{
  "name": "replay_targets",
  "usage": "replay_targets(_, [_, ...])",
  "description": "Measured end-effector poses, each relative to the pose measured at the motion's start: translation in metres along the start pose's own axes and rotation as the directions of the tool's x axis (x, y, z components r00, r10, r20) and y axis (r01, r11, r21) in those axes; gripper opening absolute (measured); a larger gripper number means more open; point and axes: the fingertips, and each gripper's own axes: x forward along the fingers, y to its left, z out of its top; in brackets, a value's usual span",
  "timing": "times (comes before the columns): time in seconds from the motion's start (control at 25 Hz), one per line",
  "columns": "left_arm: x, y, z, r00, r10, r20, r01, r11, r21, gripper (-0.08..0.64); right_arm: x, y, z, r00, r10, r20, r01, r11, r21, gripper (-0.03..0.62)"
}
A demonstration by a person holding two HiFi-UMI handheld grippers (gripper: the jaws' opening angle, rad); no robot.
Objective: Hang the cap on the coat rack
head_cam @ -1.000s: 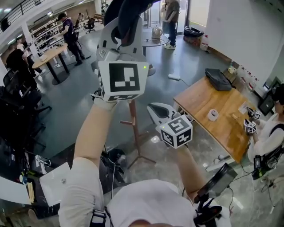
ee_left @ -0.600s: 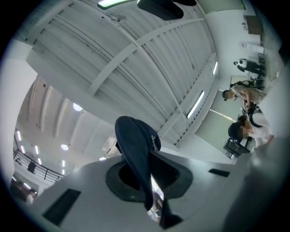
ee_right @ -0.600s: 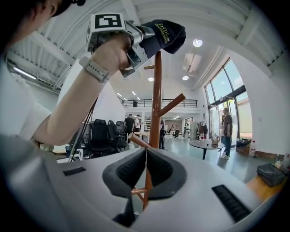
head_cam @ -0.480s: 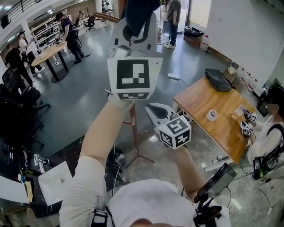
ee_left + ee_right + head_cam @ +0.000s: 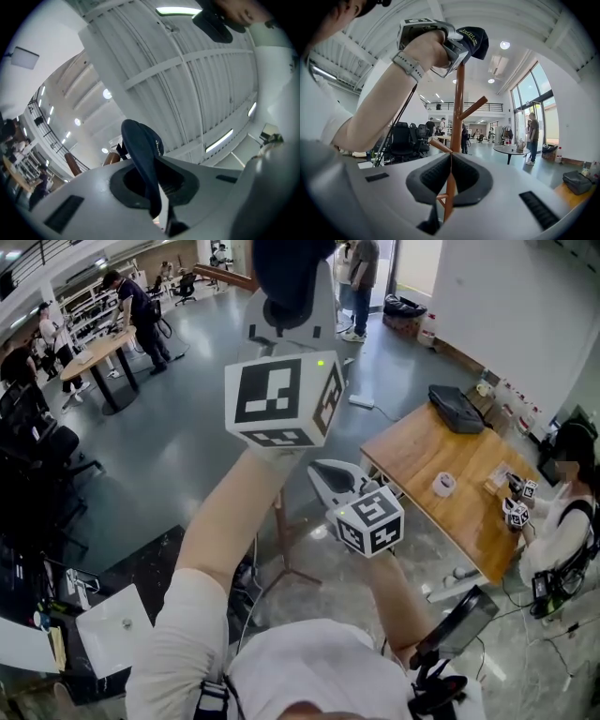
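Note:
A dark navy cap (image 5: 289, 268) is pinched in my left gripper (image 5: 287, 313), which is raised high with its marker cube facing the head view. In the left gripper view the cap (image 5: 140, 150) stands edge-on between the closed jaws of the left gripper (image 5: 153, 190). From the right gripper view, the cap (image 5: 472, 41) sits at the top of the brown wooden coat rack (image 5: 458, 117), by its pole tip. My right gripper (image 5: 328, 479) is lower, shut and empty; its closed tips (image 5: 450, 157) point at the rack pole. The rack's legs (image 5: 281, 545) show below my left arm.
A wooden table (image 5: 469, 507) at the right carries a black bag (image 5: 457, 409) and a tape roll (image 5: 442, 484); a seated person (image 5: 567, 531) is beside it. Black office chairs (image 5: 37, 456) stand at the left. People stand around tables farther back.
My left gripper has risen and shifted right with the cap, which now runs past the frame's top. The right gripper has barely moved.

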Motion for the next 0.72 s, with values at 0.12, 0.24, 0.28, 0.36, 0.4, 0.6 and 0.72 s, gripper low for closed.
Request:
replay_targets(0.12, [0.001, 0.016, -0.010, 0.999, 0.041, 0.001, -0.040, 0.990, -0.133, 0.029, 0.000, -0.004, -0.001, 1.000, -0.001, -0.003, 0.001, 1.000, -0.002, 0.023])
replay_targets(0.24, [-0.004, 0.035, -0.023, 0.996, 0.093, -0.004, -0.092, 0.973, -0.214, 0.029, 0.003, -0.004, -0.002, 1.000, -0.003, -0.016, 0.003, 1.000, -0.023, 0.023])
replay_targets(0.28, [-0.007, 0.040, -0.029, 0.994, 0.108, -0.007, -0.107, 0.967, -0.232, 0.029, 0.004, -0.002, -0.005, 1.000, -0.001, -0.025, 0.000, 1.000, -0.029, 0.023])
replay_targets(0.36, [-0.012, 0.048, -0.041, 0.991, 0.130, -0.023, -0.131, 0.956, -0.262, 0.029, 0.008, 0.002, -0.012, 0.999, 0.012, -0.049, -0.013, 0.999, -0.033, 0.023])
replay_targets(0.4, [-0.015, 0.051, -0.048, 0.990, 0.138, -0.035, -0.142, 0.949, -0.282, 0.029, 0.009, 0.005, -0.016, 0.998, 0.018, -0.059, -0.020, 0.999, -0.032, 0.023])
replay_targets(0.6, [-0.028, 0.061, -0.074, 0.983, 0.174, -0.064, -0.185, 0.910, -0.372, 0.029, 0.014, 0.010, -0.022, 0.996, 0.032, -0.084, -0.036, 0.998, -0.043, 0.023])
replay_targets(0.72, [-0.039, 0.057, -0.079, 0.985, 0.168, -0.040, -0.170, 0.911, -0.374, 0.029, 0.015, 0.011, -0.027, 0.995, 0.033, -0.091, -0.036, 0.999, -0.038, 0.023])
